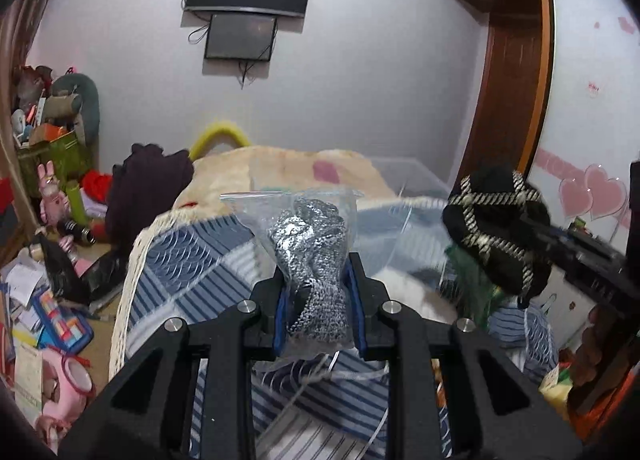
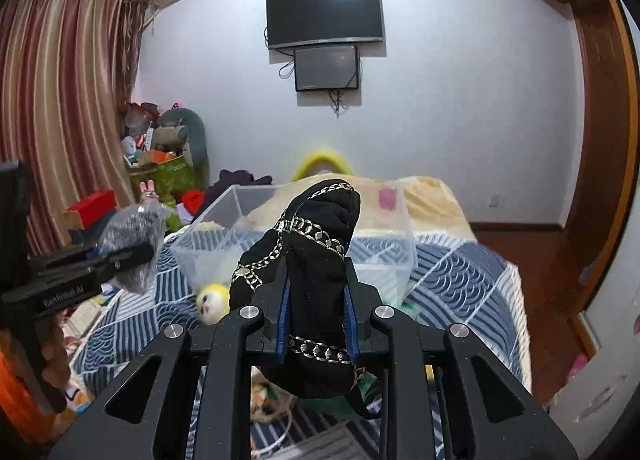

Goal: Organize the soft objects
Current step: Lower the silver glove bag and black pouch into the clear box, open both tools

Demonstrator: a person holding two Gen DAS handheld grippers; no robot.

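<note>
- Currently gripping, left gripper (image 1: 316, 300): pads clamped on a clear zip bag of grey knitwear (image 1: 310, 256), raised above the blue patterned bedspread (image 1: 192, 260).
- Pinching, right gripper (image 2: 316, 308): pads closed on a black chain-trimmed fabric item (image 2: 316, 244), hanging in front of the clear plastic bin (image 2: 384, 256).
- Lying beside the bin: yellow-and-white plush toy (image 2: 210, 298).

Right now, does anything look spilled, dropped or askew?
Nothing spilled. Both tongs hold their loads: left on the bagged grey knit, right on the black chain-trimmed item. The clear bin sits tilted on the bed.
</note>
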